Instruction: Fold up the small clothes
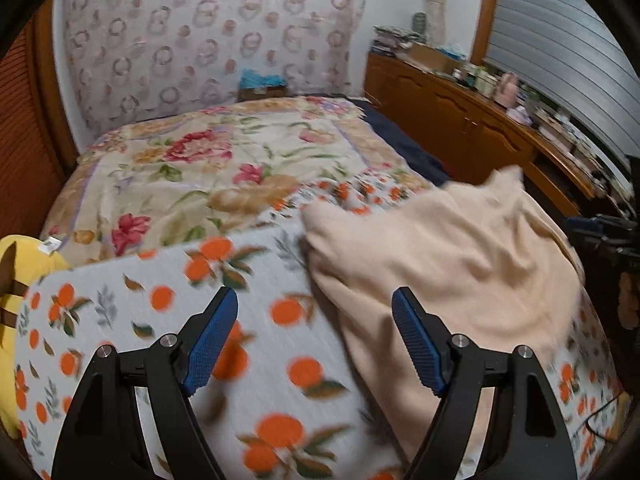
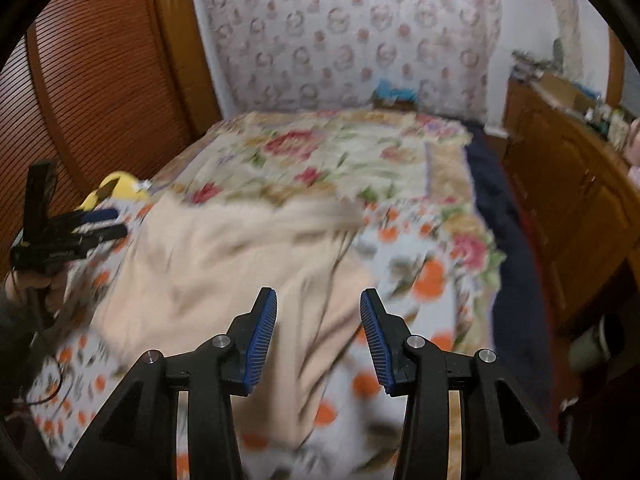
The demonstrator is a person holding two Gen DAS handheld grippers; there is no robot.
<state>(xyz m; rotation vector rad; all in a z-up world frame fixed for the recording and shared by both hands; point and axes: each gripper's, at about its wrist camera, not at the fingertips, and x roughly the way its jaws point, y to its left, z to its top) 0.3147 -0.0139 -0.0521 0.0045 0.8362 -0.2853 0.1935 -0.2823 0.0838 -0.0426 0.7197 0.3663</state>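
Looking down over the bed, I see the peach garment (image 1: 448,264) lying rumpled on the orange-print cloth (image 1: 256,344), toward the near right of the bed, with the floral bedspread (image 1: 208,168) stretching away to the far wall. My left tongs (image 1: 314,340) stand released and wide, hovering over the printed cloth just left of the garment, with nothing between the pads. My right tongs (image 2: 318,340) are parted too, empty, above the garment's near edge; no fabric sits in their gap.

I judge the piece to be light, soft and limp, probably a fleecy knit: it will sag, drape and bunch wherever it is not supported, and it may cling a little to the cloth under it. It cannot break. I would pinch it at an outer edge or corner, one tongs at each end of the same hem, taking only one layer. Blur hides where the hems and seams run.
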